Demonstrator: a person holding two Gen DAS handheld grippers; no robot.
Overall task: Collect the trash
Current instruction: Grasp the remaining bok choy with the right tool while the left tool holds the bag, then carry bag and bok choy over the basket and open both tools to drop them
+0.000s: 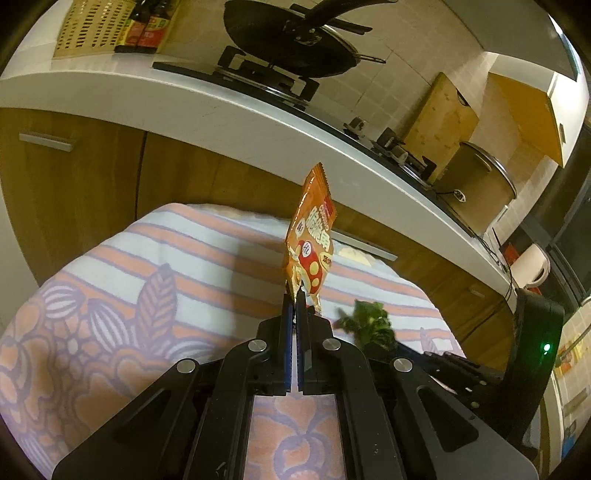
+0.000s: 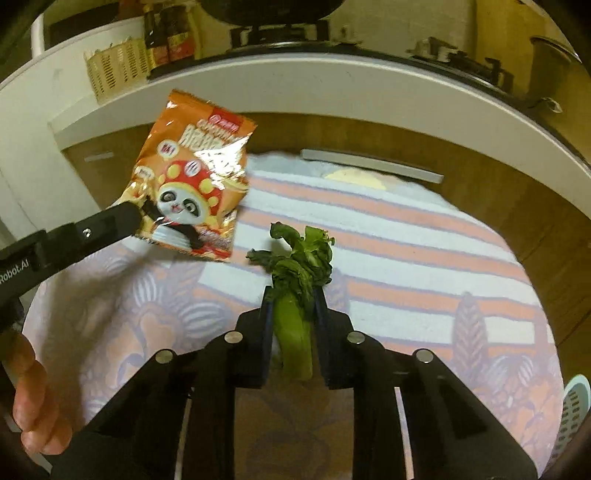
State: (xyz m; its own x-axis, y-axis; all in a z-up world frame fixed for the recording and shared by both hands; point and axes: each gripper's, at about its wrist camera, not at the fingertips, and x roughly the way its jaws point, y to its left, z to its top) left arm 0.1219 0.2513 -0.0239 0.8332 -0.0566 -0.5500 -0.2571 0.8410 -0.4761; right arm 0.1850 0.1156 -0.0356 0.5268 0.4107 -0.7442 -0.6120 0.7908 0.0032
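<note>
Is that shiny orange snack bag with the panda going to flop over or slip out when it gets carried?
The shiny orange panda snack bag probably stays fairly stiff: pinched by one bottom corner in the left hand-held gripper, it stands upright without drooping. It looks flat and empty, so likely very light. Its glossy foil could be slippery, so that small corner pinch might let it slide.

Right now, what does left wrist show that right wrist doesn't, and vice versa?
Left wrist only: the wok on the stove, the wooden cutting board, and the left tongs pinching the snack packet edge-on.
Right wrist only: the packet's panda face, the right tongs shut on the wilted green vegetable, a hand.
Both: packet, vegetable, striped cloth, counter, basket.
</note>
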